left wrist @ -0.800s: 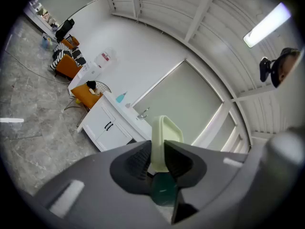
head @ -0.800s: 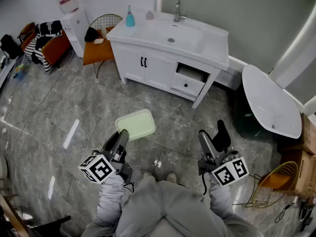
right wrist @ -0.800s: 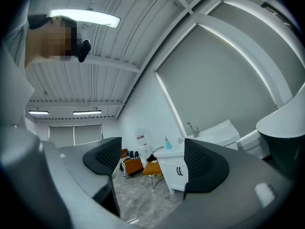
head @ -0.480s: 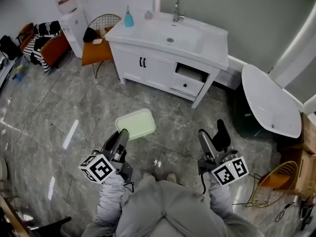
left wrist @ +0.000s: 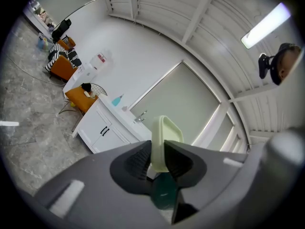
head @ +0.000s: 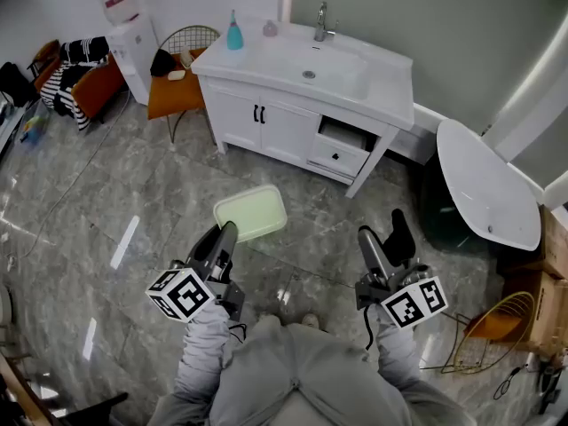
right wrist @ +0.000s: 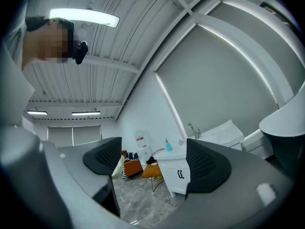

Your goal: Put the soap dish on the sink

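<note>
Carrying the pale green soap dish [head: 250, 213] level above the floor, the left gripper [head: 225, 234] has its jaws clamped on the dish's near edge, and the rest pokes out ahead. The right gripper [head: 383, 229] rides alongside, jaws spread wide with nothing between them. So the pick-up looks done; the crossing and the set-down are left, because the sink [head: 355, 78] is well apart across bare grey tile [head: 133, 176]. Plenty of room on that path. On the counter, a blue bottle [head: 234, 34] and the faucet [head: 320, 20] crowd the back rim, while the front corners look free. Mind a drawer [head: 337, 155] that seems pulled out, and the orange chair [head: 173, 91] to the left.
</note>
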Tool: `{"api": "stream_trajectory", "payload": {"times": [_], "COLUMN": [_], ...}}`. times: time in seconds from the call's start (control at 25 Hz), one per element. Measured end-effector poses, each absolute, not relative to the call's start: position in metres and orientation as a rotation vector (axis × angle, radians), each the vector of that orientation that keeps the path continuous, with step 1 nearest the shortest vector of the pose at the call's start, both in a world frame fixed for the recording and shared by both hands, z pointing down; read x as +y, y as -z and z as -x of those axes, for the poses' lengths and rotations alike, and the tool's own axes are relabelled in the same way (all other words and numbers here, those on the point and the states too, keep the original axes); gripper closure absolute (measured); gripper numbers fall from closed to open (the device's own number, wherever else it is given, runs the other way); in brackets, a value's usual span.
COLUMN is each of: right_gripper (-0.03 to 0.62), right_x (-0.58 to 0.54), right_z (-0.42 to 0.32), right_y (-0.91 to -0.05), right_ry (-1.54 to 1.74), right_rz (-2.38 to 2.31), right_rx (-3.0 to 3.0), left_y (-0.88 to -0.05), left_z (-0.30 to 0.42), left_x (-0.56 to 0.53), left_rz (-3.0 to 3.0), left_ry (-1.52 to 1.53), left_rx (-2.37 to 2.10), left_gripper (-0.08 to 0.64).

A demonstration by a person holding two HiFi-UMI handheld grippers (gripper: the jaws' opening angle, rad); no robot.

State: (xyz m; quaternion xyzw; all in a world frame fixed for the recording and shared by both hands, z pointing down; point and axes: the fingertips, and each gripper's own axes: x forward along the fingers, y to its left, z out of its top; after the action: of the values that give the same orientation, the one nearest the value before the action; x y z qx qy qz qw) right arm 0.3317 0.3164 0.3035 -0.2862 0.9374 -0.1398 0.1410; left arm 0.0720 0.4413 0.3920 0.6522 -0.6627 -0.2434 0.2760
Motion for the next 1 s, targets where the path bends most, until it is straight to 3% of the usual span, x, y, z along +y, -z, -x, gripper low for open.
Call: {"api": "stream_trajectory", "payload": {"times": [0.16, 0.32, 1.0], "right_gripper": [0.190, 0.288, 0.288], "right_x": [0.316, 0.317, 0.218], "right_z": [-0.305, -0.285, -0.232], "right_y": [-0.304, -0.305, -0.318], "right_ry": [0.360, 0.320, 0.309], "right_rz": [0.871, 0.921, 0.937], "right_rx": [2.747, 2.744, 2.756], "left_y": [-0.382, -0.376, -0.378], "left_z": [-0.057, -0.039, 0.024], "left_x": [0.433, 0.429, 0.327], "left_rz": [-1.806, -1.846, -1.861], "left_ry": [0.637, 0.627, 0.617], "left_rx": [-1.776, -1.764, -1.799], "left_gripper": [0.428, 0.428, 0.428]}}
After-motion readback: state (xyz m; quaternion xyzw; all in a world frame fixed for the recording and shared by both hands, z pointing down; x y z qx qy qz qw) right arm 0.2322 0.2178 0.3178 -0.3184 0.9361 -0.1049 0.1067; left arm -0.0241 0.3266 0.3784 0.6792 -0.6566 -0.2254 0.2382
